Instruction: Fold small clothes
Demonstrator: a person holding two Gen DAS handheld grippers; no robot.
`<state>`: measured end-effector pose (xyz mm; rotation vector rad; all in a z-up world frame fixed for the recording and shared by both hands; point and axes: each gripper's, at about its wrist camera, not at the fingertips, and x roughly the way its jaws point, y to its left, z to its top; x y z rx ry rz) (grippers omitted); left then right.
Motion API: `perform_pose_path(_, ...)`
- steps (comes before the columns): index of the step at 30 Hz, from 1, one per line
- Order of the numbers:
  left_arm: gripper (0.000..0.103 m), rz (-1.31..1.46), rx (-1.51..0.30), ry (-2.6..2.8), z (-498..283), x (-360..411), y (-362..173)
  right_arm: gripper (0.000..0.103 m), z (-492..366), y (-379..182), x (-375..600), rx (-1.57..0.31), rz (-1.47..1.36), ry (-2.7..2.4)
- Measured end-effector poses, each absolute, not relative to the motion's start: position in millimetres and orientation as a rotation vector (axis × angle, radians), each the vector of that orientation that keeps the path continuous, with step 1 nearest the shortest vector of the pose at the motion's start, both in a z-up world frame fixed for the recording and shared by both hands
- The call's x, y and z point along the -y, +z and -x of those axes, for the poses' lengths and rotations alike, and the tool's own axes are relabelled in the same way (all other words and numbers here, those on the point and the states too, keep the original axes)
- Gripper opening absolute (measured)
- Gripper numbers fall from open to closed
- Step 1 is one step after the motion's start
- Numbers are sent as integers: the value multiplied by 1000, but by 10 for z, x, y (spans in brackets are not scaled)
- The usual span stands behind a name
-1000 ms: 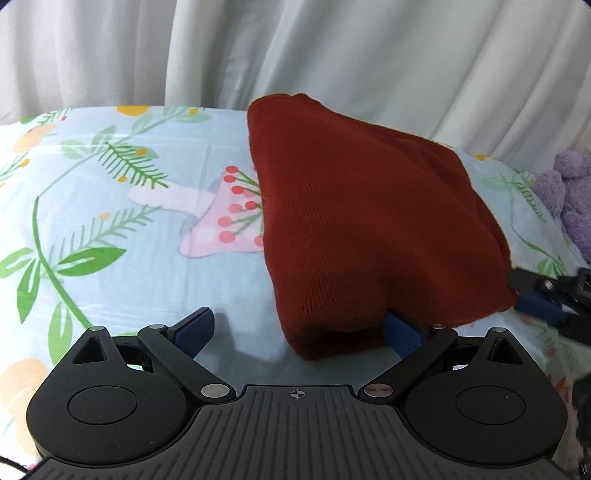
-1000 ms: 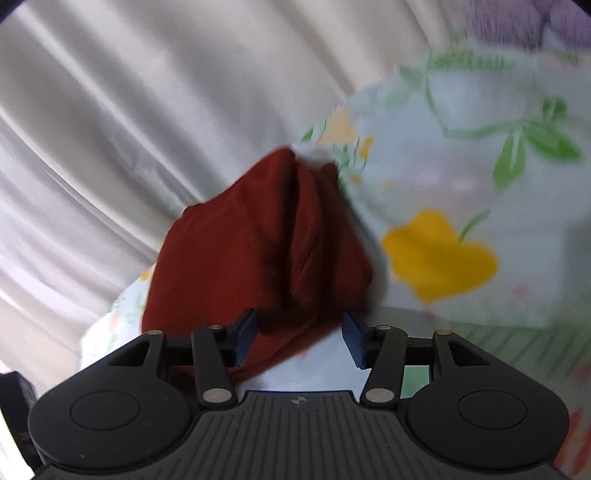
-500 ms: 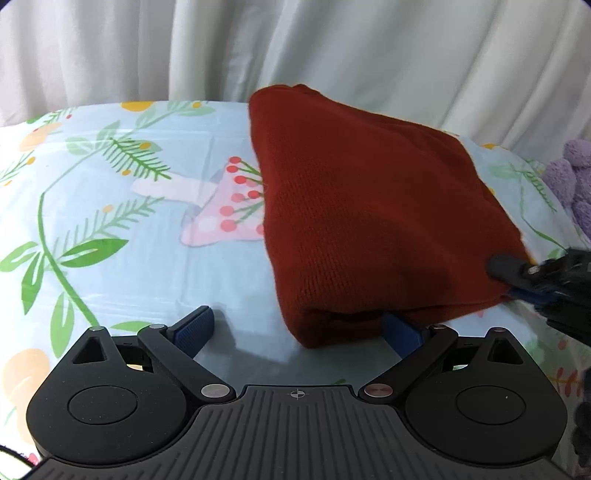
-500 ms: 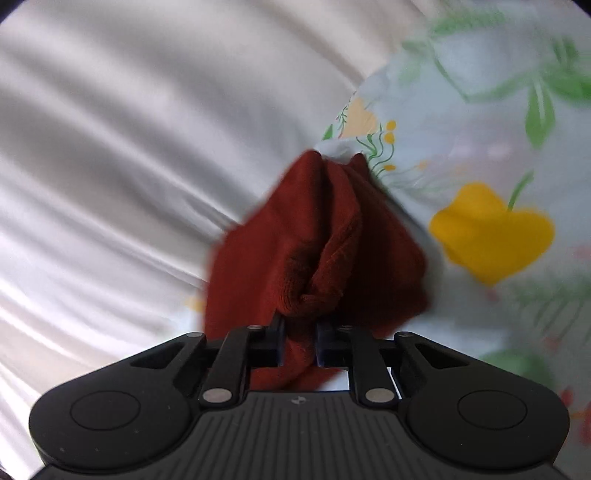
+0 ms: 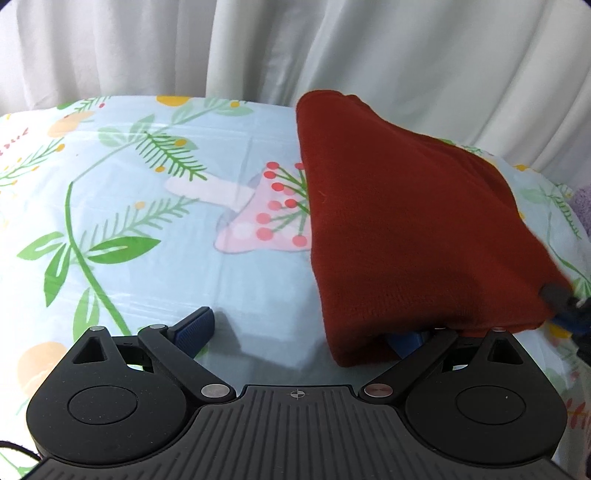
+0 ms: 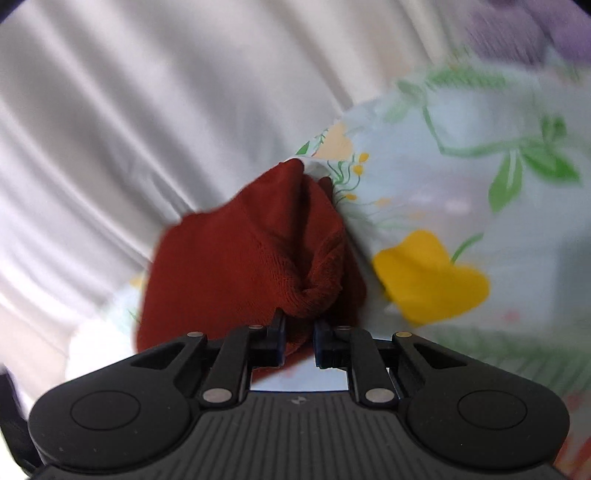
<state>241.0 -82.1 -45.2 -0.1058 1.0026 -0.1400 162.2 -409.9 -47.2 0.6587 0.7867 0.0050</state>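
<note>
My floral sheet (image 5: 155, 236) covers the whole surface, white curtain (image 5: 369, 48) hangs behind it, and a purple plush (image 6: 524, 26) sits off at the edge.

A rust-red knit garment (image 5: 399, 229) lies folded on the floral sheet (image 5: 147, 258).

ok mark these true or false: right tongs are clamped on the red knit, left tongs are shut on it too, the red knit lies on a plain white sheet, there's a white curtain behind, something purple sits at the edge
1. The right tongs are clamped on the red knit. True.
2. The left tongs are shut on it too. False: their jaws stand wide open, one finger bare on the sheet, the other tucked under the knit's near edge.
3. The knit lies on a plain white sheet. False: the sheet is pale blue with leaves, berries and a mushroom print.
4. A white curtain hangs behind. True.
5. Something purple sits at the edge. True, fuzzy and blurred.
</note>
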Motion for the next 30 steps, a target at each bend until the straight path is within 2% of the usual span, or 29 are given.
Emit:
perform_pose_path(2, 100, 117, -1020, -149, -2407, 761, -441, 21, -1621, -442, 4114, -804, -636, 10)
perform_pose_path(4, 100, 135, -1030, -156, -2397, 695, -416, 33, -1598, -385, 4181, -798, -620, 6)
perform_pose_path(9, 100, 149, -1030, -176, -2319, 497, -237, 38, -1702, -228, 4332, -713, -621, 32)
perform_pose_path(12, 100, 172, -991, -164, -2307, 397, -108, 40, -1975, -335, 4246, -766, -613, 123)
perform_pose_path(14, 100, 206, -967, -175, -2390, 382, -63, 29, -2130, -434, 4151, -818, -600, 152)
perform_pose_path(15, 100, 224, -965, -184, -2445, 387, -51, 11, -2158, -437, 4112, -805, -575, 156)
perform_pose_path(21, 100, 422, -953, -326, -2839, 433, -109, 10, -2078, -530, 4302, -804, -611, 102)
perform_pose_path(23, 100, 456, -959, -345, -2952, 464, -163, 15, -2092, -548, 4347, -811, -639, 133)
perform_pose_path(25, 100, 480, -975, -359, -3068, 485, -231, 41, -2103, -510, 4471, -805, -685, 164)
perform_pose_path(27, 100, 523, -995, -379, -3168, 472, -299, 55, -2155, -532, 4640, -817, -743, 166)
perform_pose_path(30, 100, 603, -1027, -407, -3299, 431, -400, 60, -2296, -685, 4863, -852, -891, 223)
